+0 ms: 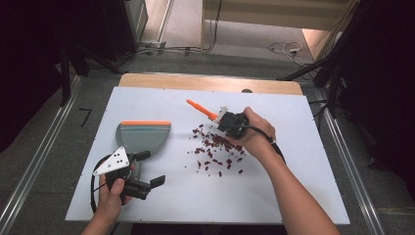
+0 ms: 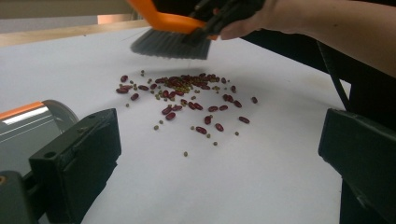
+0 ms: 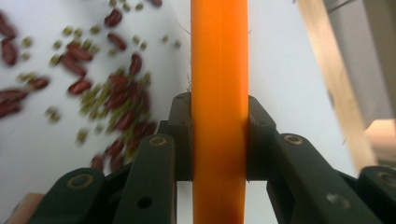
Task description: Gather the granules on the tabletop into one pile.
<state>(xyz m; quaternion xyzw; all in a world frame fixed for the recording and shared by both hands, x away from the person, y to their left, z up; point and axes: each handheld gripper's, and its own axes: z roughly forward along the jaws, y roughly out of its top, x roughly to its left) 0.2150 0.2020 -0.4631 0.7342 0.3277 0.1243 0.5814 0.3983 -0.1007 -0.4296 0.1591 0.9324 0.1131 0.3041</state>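
An orange-handled brush (image 1: 201, 109) is clamped in my right gripper (image 1: 230, 125), whose jaws press on both sides of the handle (image 3: 219, 93). Its grey bristles (image 2: 170, 45) hang just above the far edge of a scatter of red beans and small green beans (image 1: 215, 149) (image 2: 187, 95) (image 3: 112, 93) on the white board. A grey dustpan (image 1: 142, 137) with an orange lip lies left of the beans. My left gripper (image 1: 147, 169) stands open at the dustpan's near end, with nothing between its fingers (image 2: 79, 158).
The white board (image 1: 293, 181) covers a wooden table whose far edge (image 1: 210, 82) shows beyond it. Metal rails run along both sides. Cables lie on the floor at the back.
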